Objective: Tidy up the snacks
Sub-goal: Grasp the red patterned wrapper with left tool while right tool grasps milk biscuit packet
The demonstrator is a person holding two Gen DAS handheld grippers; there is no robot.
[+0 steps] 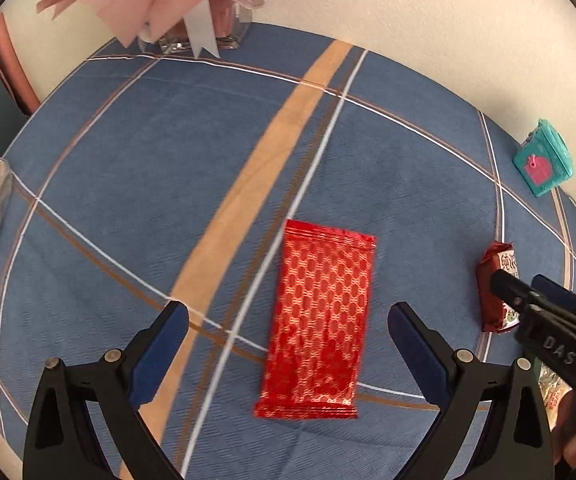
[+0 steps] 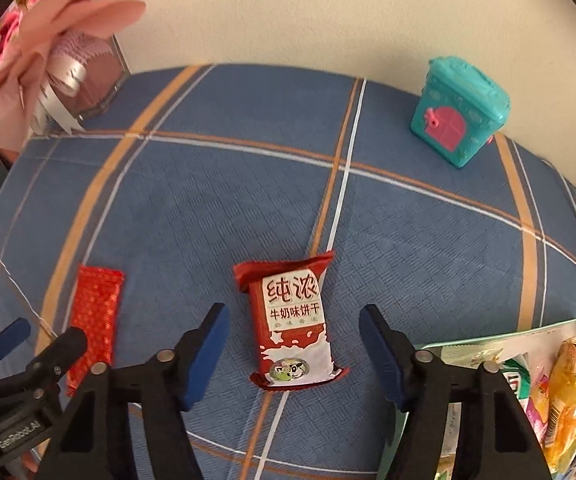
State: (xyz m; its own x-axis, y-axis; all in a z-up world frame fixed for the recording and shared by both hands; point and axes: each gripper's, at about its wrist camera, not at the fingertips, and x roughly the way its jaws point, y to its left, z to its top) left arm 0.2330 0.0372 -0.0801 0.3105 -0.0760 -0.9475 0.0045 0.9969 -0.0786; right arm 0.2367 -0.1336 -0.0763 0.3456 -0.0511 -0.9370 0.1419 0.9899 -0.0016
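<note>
two snack packets lie loose on the blue plaid tablecloth [image 2: 207, 208], each framed by its own claw – the patterned red packet [image 1: 320, 320] at lower centre of the left wrist view, the red-and-white biscuit pack [image 2: 294, 328] at lower centre of the right wrist view. the left gripper [image 1: 288, 344] stands wide open and empty, its blue pads apart from the packet's edges. the right gripper [image 2: 294, 354] is partly open, its pads either side of the biscuit pack but not touching it, nothing held. at lower right of the right wrist view a green tray [image 2: 568, 326] already holds several snacks. judged from this, the step in hand is the approach to pick up – next each claw needs to drop squarely over its packet and close across the narrow width before carrying it to the tray
</note>
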